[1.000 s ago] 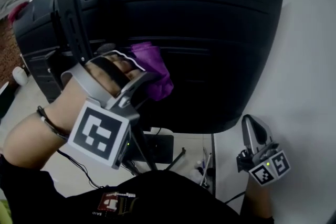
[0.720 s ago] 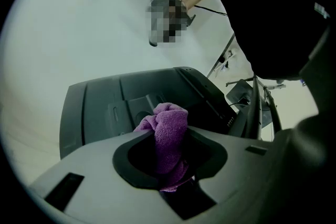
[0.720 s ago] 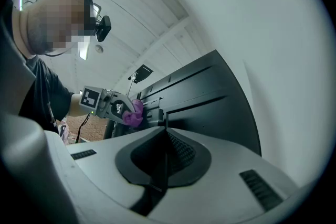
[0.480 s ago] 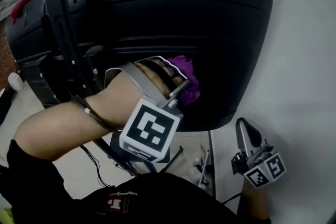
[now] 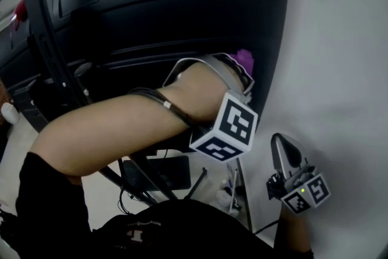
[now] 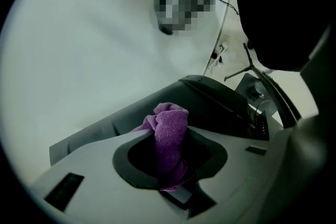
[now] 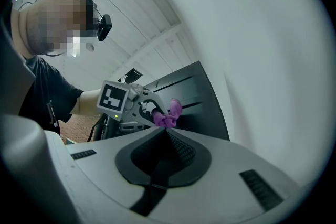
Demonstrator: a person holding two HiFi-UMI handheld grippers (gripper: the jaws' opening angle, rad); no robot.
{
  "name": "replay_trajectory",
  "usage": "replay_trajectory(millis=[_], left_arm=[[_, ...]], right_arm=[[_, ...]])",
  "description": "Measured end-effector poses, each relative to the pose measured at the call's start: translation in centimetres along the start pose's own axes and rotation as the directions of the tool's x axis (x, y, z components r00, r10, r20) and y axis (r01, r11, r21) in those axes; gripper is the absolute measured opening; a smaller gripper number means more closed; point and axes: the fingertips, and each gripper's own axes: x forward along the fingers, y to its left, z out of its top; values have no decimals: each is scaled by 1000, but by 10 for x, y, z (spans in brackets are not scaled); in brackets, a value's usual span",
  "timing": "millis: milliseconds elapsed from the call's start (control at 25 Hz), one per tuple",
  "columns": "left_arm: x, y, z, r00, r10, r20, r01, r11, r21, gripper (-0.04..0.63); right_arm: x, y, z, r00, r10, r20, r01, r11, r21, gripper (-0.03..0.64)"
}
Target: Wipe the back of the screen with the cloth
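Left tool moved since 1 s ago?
Yes. In the head view the left tool, shut on the purple cloth, has slid right across the back of the screen, from near its middle to its right edge.

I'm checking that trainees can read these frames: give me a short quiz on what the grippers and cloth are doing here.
1. Fill in: the left gripper is shut on the ____.
2. In the head view, the cloth lies near which edge of the screen? A left; B right; C top.
3. True or false: the right gripper holds the cloth.
Key: 1 cloth; 2 B; 3 false, the right gripper is shut and empty.
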Motion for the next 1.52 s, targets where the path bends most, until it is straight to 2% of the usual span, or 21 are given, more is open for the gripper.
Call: replay_trajectory(millis=[120, 240, 560, 760, 1000, 1080, 1200, 1360, 1520], left_arm=[[20, -1, -16, 994, -80, -71, 81, 997, -1, 112], [30, -5, -16, 984, -148, -100, 149, 989, 0, 112], [65, 16, 11, 975, -182, -130, 185, 983, 12, 112], [83, 44, 40, 983, -157, -99, 160, 987, 20, 112], [93, 67, 68, 996, -71, -48, 70, 997, -12, 112], [85, 54, 75, 998, -62, -15, 62, 998, -22, 112], [60, 15, 89, 994, -72, 80, 76, 996, -53, 112], [38, -46, 85, 984, -70, 166, 96, 984, -150, 112], [33, -106, 51, 989, -20, 145, 62, 954, -293, 112]], right_arm=[[-5, -8, 3, 1000, -24, 9, 24, 1000, -10, 2], [-13, -12, 6, 999, -42, 19, 42, 999, -5, 2], [-27, -20, 6, 997, -77, 30, 77, 997, -1, 2], [-43, -23, 7, 993, -113, 31, 113, 994, 12, 2], [-57, -27, 8, 989, -144, 32, 144, 990, 16, 2], [-56, -25, 8, 990, -138, 31, 137, 990, 20, 2], [-50, -19, 8, 994, -111, 23, 110, 993, 30, 2], [-40, -15, 2, 997, -79, 11, 78, 996, 46, 2], [-31, -17, -6, 998, -59, -7, 59, 996, 65, 2]])
